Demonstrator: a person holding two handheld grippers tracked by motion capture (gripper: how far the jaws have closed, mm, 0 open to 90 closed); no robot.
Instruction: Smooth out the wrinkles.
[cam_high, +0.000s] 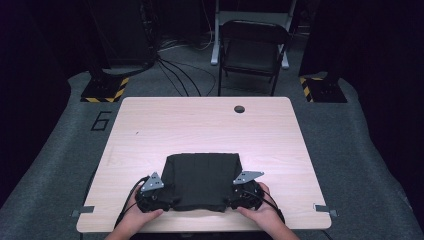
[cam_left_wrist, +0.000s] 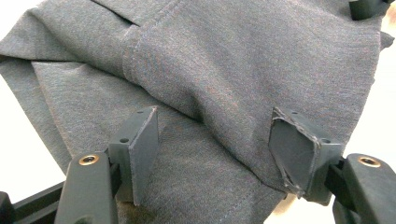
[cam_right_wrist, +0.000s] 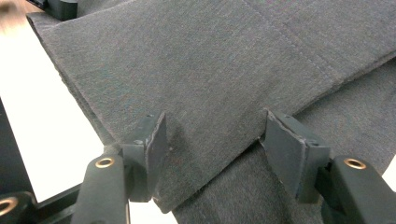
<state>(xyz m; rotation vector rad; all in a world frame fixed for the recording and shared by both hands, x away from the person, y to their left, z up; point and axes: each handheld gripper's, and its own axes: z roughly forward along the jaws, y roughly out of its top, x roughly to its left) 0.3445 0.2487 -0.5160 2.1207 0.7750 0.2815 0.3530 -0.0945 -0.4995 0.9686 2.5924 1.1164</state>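
The left gripper (cam_left_wrist: 212, 144) is standing with its two jaws apart over a fold of one dark grey garment (cam_left_wrist: 224, 60), not pressing it. The right gripper (cam_right_wrist: 215, 149) is also keeping two jaws apart above the cloth's folded edge. The garment is lying folded at the near edge of one wooden table (cam_high: 200, 120), between two hands. One black chair (cam_high: 252, 47) is standing beyond.

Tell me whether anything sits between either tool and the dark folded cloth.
Nothing visible does. The left tool and right tool each stand open right over the near edge of the dark folded cloth, with only fabric between their pads.
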